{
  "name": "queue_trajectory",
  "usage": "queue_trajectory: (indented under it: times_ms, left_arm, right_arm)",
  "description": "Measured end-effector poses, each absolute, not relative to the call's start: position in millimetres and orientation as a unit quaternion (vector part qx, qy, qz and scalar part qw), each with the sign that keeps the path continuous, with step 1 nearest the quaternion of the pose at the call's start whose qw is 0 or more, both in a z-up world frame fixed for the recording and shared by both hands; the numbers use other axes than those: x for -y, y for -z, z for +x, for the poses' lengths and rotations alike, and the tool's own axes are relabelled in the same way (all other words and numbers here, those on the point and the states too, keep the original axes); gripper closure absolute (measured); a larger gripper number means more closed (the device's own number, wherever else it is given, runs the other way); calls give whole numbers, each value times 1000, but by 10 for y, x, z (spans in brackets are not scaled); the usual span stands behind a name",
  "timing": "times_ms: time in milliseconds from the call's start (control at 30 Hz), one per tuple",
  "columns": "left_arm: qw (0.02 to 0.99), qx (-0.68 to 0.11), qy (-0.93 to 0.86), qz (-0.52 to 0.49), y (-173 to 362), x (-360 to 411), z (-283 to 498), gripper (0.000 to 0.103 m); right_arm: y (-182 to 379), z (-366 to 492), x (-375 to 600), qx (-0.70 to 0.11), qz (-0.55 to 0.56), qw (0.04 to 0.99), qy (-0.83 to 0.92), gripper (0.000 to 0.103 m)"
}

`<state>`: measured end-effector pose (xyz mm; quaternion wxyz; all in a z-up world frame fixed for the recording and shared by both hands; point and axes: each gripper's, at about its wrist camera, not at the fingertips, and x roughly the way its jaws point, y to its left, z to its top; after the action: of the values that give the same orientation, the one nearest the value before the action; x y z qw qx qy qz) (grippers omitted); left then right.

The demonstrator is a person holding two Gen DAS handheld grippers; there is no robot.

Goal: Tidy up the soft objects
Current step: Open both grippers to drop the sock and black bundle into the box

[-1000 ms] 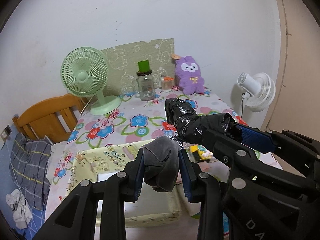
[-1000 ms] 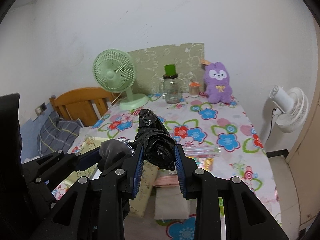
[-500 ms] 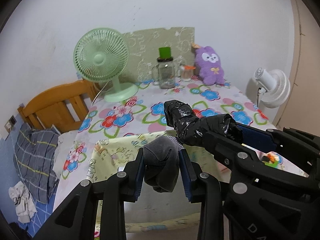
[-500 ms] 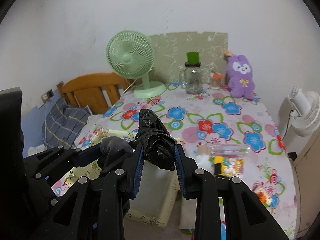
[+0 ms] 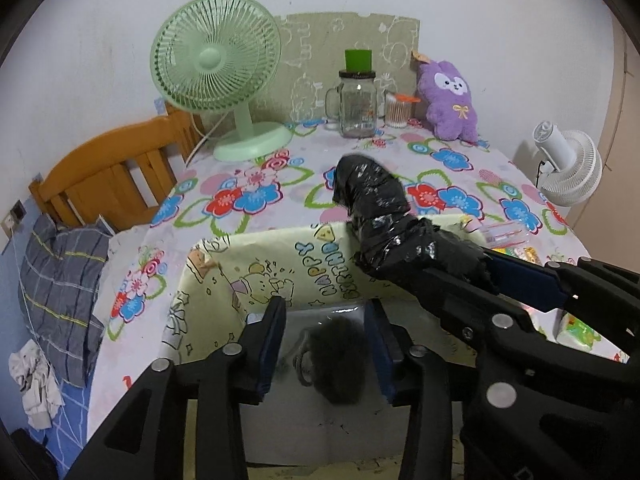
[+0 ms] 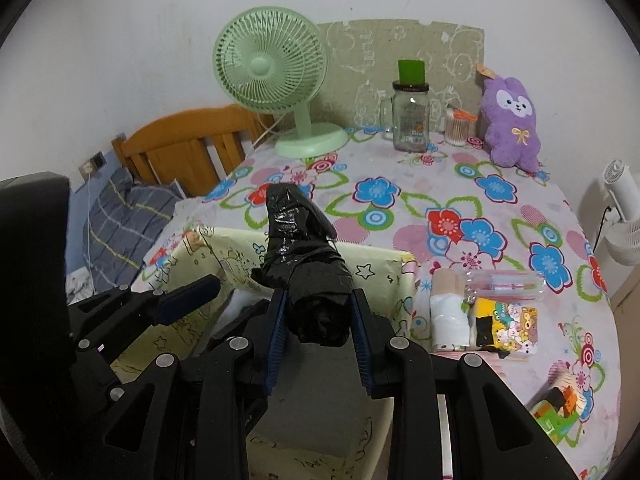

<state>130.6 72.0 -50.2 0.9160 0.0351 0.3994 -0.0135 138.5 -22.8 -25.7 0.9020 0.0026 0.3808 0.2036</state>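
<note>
Pale-yellow cartoon-print box [image 5: 256,276] fills the near-left of the flowered tablecloth [image 5: 248,196] in left wrist view; its far wall reads "HAPPY BIRTHDAY", upside down. Open room inside the box, white floor showing. Left gripper [image 5: 325,346] jaws have just been opening, now apart; blurred grey fuzzy sock [image 5: 334,360] sits between the pads, below them, w/ gaps both sides, over the box interior. Right wrist view: right gripper [image 6: 318,336] clamped on a black tape-wrapped bundle [image 6: 308,264] that pokes far past the tips, above the box's right half. Right of the box edge: small packets [image 6: 486,316], close together. Far tablecloth bare up to the green desk fan [image 6: 276,76].
</note>
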Motion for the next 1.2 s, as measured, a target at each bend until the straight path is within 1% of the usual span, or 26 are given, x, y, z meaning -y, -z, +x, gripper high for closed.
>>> queue_trajectory:
  times_ms: [67,167,233,300,433,500,567,667,800,1100,1200]
  left_arm:
    - [915,-403,13,35,536,-735,1334,43]
    - [913,-405,22,40,559,-745,1350,40]
    - [915,-400,27,43,553,-748,1366,39]
    - [918,-392,30,42,535,-766,1379,31]
    - [918,-394,30,32,510,-785,1384,21]
    - [919,-392,27,29,492,-782,1358,13]
    - [920,-391,24,26,469,-779,1339,10]
    - [923,-383,15,25,429,-767,1284,2]
    - [926,-376,10,25,361,-719,1208,0]
    - [928,-373,13,22,243,-560,1040,0]
    - [929,-370,14,21,205,-491,988,0]
  right_arm:
    - [288,1410,200,-387,0,900,-201,66]
    - [333,1448,182,-394,1,898,-196,62]
    - [352,1476,197,-397,7,898,-190,46]
    - [361,1497,221,-398,20,897,-190,37]
    - [346,1511,221,-399,28,896,-193,33]
    - [338,1506,218,-397,27,896,-195,31]
    - [322,1489,221,-394,27,898,-195,29]
    - [282,1447,241,-388,26,901,-192,27]
    - [218,1368,304,-377,24,908,-179,16]
    - [76,1166,488,-356,24,918,-172,13]
    - [33,1101,569,-350,27,922,-166,10]
